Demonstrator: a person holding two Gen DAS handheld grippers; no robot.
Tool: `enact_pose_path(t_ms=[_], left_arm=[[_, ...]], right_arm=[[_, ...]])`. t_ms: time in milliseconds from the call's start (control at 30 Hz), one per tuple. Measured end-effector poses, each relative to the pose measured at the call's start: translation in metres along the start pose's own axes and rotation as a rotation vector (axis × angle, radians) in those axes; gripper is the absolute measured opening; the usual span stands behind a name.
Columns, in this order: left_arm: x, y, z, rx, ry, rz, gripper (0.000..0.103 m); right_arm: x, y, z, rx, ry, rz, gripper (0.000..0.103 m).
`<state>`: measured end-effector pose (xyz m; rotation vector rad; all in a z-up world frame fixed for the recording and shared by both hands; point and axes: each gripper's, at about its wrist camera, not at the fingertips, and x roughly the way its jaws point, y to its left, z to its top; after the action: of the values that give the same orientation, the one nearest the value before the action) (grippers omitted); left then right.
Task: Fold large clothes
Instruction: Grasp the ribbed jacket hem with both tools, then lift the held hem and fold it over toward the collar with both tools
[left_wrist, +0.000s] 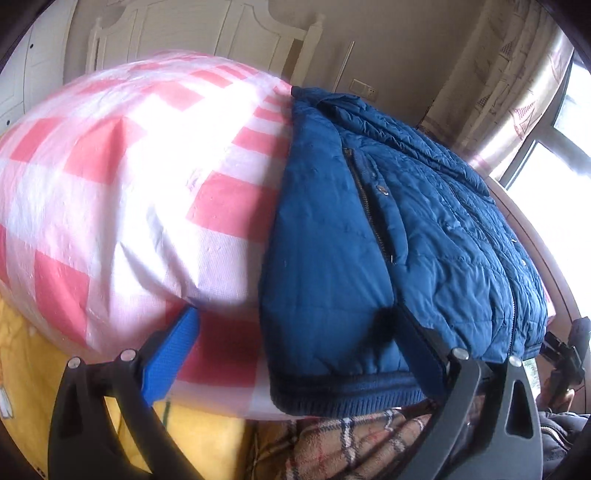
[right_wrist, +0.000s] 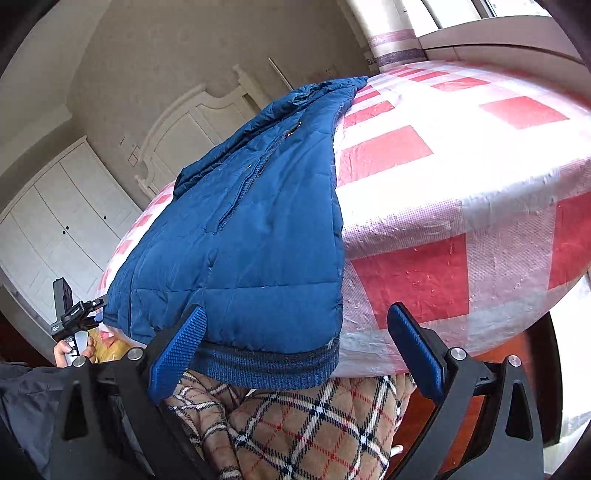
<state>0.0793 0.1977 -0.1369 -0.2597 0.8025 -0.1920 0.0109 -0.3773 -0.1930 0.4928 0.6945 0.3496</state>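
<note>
A blue quilted jacket lies zipped, front up, on a mattress wrapped in red-and-white checked plastic. Its ribbed hem hangs over the near edge. My left gripper is open wide at the hem's left corner; the blue left pad is on the plastic and the right finger presses against the jacket. In the right wrist view the jacket runs away to the upper left. My right gripper is open, straddling the hem's right corner.
A beige plaid blanket and a yellow cloth hang below the mattress edge. A white headboard and white wardrobe stand behind. There is a window to the right. A hand holds the left gripper's handle.
</note>
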Motion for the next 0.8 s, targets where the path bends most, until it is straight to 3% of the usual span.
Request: enact_pose_path(t_ms=[100, 400, 467, 500, 533, 600, 733, 800], left_arm=[[-0.001, -0.001, -0.001, 0.004, -0.002, -0.018, 0.097], [0.002, 0.016, -0.008, -0.110, 0.011, -0.204, 0.095], [0.004, 0.016, -0.010, -0.122, 0.022, -0.255, 0.093], [0.004, 0.014, -0.011, -0.122, 0.031, -0.286, 0.072], [0.004, 0.013, -0.012, -0.119, 0.044, -0.312, 0.061], [-0.002, 0.011, -0.015, -0.095, 0.025, -0.299, 0.050], [-0.016, 0.013, -0.019, -0.091, -0.002, -0.320, 0.037], [-0.022, 0.013, -0.018, -0.096, -0.021, -0.336, 0.036]], right_arm=[[0.002, -0.002, -0.004, 0.019, -0.032, 0.087, 0.072], [0.010, -0.025, -0.001, 0.136, -0.089, 0.240, 0.068], [0.012, -0.022, -0.001, 0.128, -0.076, 0.291, 0.056], [0.011, -0.018, -0.001, 0.111, -0.074, 0.299, 0.046], [0.007, -0.016, -0.001, 0.094, -0.075, 0.300, 0.043], [0.002, -0.014, 0.000, 0.084, -0.074, 0.312, 0.036], [-0.014, -0.004, 0.002, 0.075, -0.092, 0.375, 0.034], [-0.021, 0.003, 0.005, 0.067, -0.104, 0.425, 0.034]])
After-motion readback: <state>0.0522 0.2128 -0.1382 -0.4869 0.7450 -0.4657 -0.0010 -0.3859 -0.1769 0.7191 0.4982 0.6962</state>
